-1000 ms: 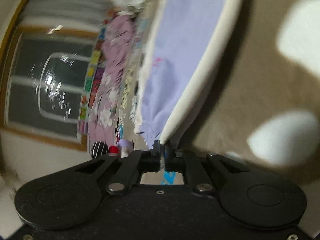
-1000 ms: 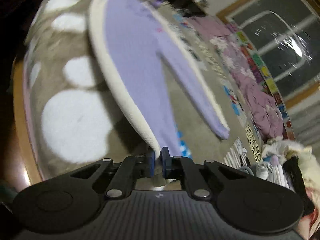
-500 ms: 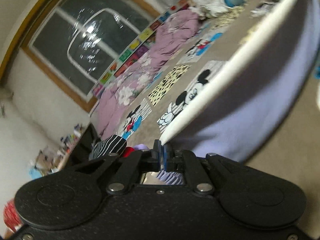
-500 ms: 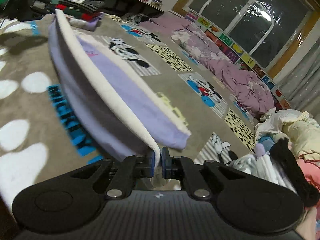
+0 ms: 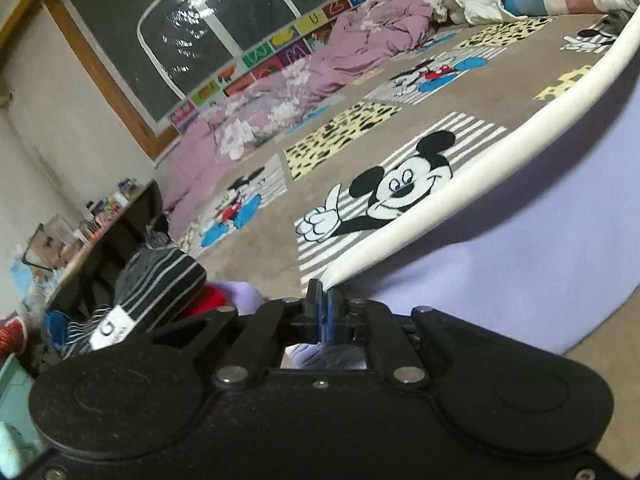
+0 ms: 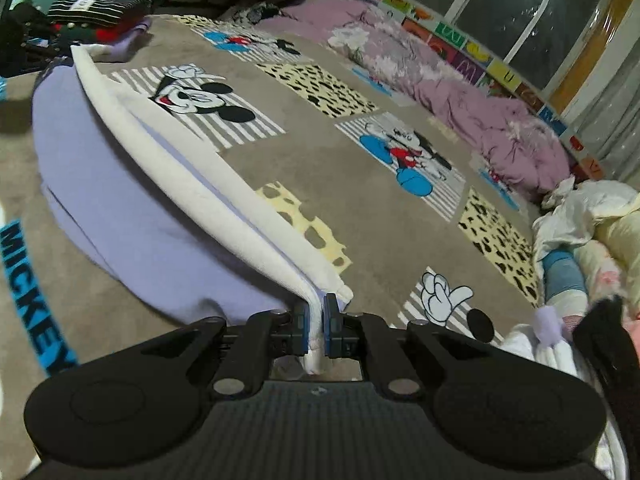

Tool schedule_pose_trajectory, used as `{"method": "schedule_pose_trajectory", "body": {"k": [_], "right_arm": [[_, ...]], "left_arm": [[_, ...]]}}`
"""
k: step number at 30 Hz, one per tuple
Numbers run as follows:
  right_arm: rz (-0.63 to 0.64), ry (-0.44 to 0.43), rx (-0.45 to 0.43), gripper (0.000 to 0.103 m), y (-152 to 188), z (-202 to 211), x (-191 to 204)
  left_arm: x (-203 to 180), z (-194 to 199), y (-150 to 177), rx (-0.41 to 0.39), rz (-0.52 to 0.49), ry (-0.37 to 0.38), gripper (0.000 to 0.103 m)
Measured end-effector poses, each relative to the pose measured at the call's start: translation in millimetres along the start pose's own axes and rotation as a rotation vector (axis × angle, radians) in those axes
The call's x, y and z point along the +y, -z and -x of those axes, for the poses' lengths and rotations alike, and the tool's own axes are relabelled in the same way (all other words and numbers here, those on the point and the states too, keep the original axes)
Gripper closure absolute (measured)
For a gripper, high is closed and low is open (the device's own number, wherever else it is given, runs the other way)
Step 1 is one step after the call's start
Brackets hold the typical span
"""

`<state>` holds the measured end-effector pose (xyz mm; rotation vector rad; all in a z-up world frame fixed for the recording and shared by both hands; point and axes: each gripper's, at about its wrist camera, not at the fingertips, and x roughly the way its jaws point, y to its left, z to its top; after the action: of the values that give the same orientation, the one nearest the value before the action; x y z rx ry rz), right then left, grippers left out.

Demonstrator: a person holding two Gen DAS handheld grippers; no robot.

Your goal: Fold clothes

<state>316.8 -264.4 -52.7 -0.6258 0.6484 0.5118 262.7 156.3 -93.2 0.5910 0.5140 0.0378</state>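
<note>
Left black two-finger gripper [image 5: 323, 310] clamped tight on one end of the white ribbed waistband [image 5: 472, 184] of a lavender fleece garment [image 5: 540, 240], blue-lined fingers pressed together with the fabric edge nipped between them. Right black two-finger gripper [image 6: 316, 318] likewise closed on the opposite end of the same white band [image 6: 192, 176], the doubled white edge visibly sandwiched between the blue pads and poking out below them. Waistband stretched in a taut line between the two grippers, held above a tan plush blanket with cartoon mouse panels [image 6: 360, 168]; lavender body of the garment [image 6: 120, 196] hanging down from the band and pooling onto the blanket beneath. Blue block lettering [image 6: 28, 292] printed on the blanket, just beside the draped lavender cloth in the right wrist view. Cartoon mouse panel with grey stripes [image 5: 396, 192] lying just beyond the band in the left wrist view. Crumpled pink-lilac floral quilt [image 5: 288, 100] bunched along the far edge of the blanket, under a dark wood-framed window [image 5: 192, 28]. Stack of folded clothes topped by a black-and-grey striped knit [image 5: 160, 280] near the left gripper, red and lilac pieces underneath. Loose heap of pale unfolded laundry [image 6: 592, 240] at the right side, well apart from the folded stack.
</note>
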Motion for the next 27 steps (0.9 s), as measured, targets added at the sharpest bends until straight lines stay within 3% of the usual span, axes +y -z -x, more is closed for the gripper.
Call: {"method": "schedule_pose_trajectory", "body": {"k": [12,27], "right_arm": [[-0.052,-0.073,0.083,0.095,-21.3,-41.1,-23.2],[-0.138,-0.119,0.138,0.095,-34.3,-80.8,-42.0]], "left_arm": [[21.7,-21.2,-1.9,0.027,0.11,0.121,0.101],[35.9,-58.6,-9.1,0.075,0.19,0.163,0.102]]}}
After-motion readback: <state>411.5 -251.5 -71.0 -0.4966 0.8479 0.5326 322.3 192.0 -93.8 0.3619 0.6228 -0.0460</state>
